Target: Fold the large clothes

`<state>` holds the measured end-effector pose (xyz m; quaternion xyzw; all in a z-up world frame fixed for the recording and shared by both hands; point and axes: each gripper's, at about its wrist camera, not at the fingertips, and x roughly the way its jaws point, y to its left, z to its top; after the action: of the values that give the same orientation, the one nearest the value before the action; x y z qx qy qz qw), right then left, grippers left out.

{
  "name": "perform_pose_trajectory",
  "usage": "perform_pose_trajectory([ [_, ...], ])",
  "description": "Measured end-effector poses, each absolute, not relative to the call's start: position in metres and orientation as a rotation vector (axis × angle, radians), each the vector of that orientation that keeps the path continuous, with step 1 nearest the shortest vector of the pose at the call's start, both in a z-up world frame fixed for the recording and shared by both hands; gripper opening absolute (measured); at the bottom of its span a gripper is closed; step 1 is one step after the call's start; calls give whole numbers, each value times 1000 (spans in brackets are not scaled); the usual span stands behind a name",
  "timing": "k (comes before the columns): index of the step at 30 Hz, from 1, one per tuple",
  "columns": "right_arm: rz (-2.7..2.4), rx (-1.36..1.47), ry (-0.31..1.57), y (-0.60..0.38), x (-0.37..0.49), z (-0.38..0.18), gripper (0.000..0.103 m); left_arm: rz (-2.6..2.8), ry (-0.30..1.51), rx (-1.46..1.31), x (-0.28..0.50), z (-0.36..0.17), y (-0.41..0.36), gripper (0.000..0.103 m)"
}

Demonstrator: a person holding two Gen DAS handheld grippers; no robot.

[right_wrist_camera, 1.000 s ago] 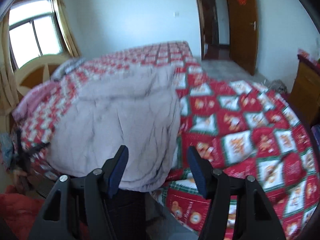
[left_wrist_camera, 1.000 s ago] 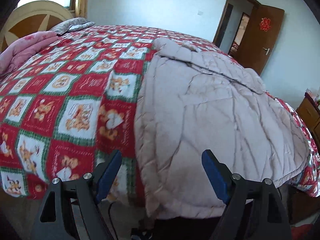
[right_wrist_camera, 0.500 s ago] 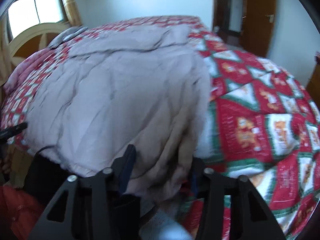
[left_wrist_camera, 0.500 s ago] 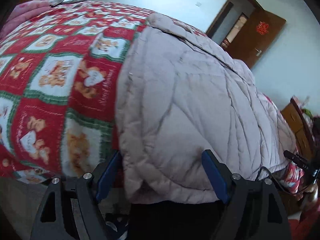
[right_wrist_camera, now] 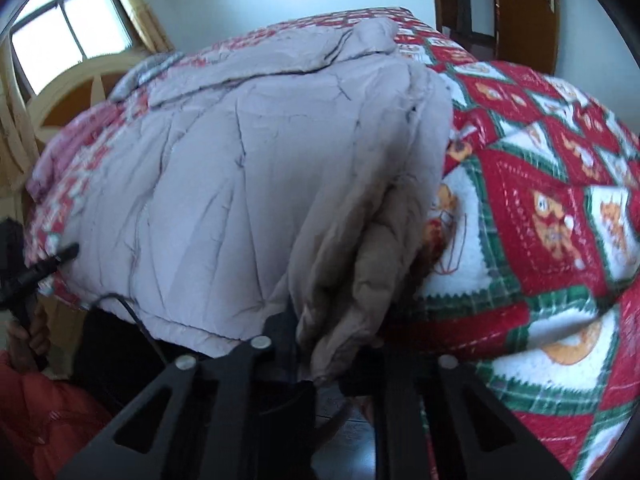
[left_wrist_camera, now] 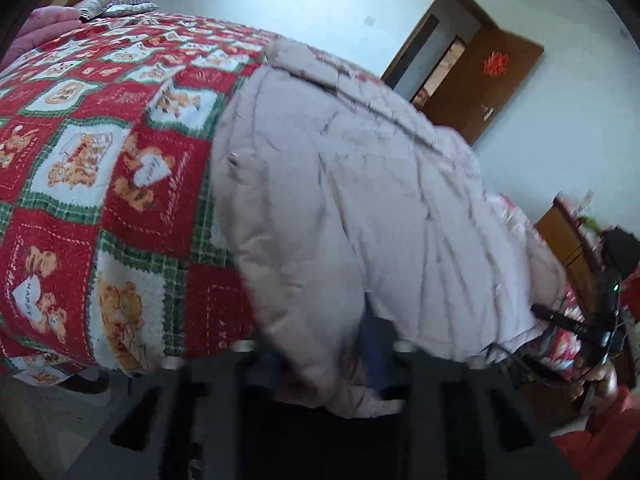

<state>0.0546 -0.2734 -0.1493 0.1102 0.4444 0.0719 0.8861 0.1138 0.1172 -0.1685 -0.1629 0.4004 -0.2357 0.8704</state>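
A large pale pink-grey padded coat [left_wrist_camera: 360, 200] lies spread across a bed, and its hem hangs over the near edge. My left gripper [left_wrist_camera: 326, 354] has the hem's left corner bunched between its blue pads while its jaws are closing. In the right wrist view the coat [right_wrist_camera: 240, 180] fills the middle. My right gripper [right_wrist_camera: 336, 344] has the hem's right corner gathered into thick folds between its fingers, and its jaws are closing too. Each gripper shows small at the edge of the other's view.
The bed wears a red, green and white teddy-bear blanket [left_wrist_camera: 100, 184], also seen at the right [right_wrist_camera: 540, 220]. Pink bedding [left_wrist_camera: 44, 28] and a cream headboard [right_wrist_camera: 80, 88] are at the far end. A brown door [left_wrist_camera: 480, 84] and a wooden cabinet [left_wrist_camera: 568, 240] stand beyond.
Both grippers came down onto the coat's near hem from open. Their jaws have drawn together on the fabric, which now bunches between the fingers at each corner.
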Motion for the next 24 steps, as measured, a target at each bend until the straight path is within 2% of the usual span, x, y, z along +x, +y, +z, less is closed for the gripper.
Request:
perform_pose_trajectory([
  [2,178,264,879,-274,49,-136,13,-525,790,-378,111,-156,123,16],
  [8,273,381,728,-277,33,-90,13,-553,669,-318,104,-114,116,12],
  [17,367,441,617,-274,11,-42,13,-632,519,-374,90,-54,132,11],
  [24,392,459,457,-291,-9,10,12,-654,381,-384,89,6,137,11],
])
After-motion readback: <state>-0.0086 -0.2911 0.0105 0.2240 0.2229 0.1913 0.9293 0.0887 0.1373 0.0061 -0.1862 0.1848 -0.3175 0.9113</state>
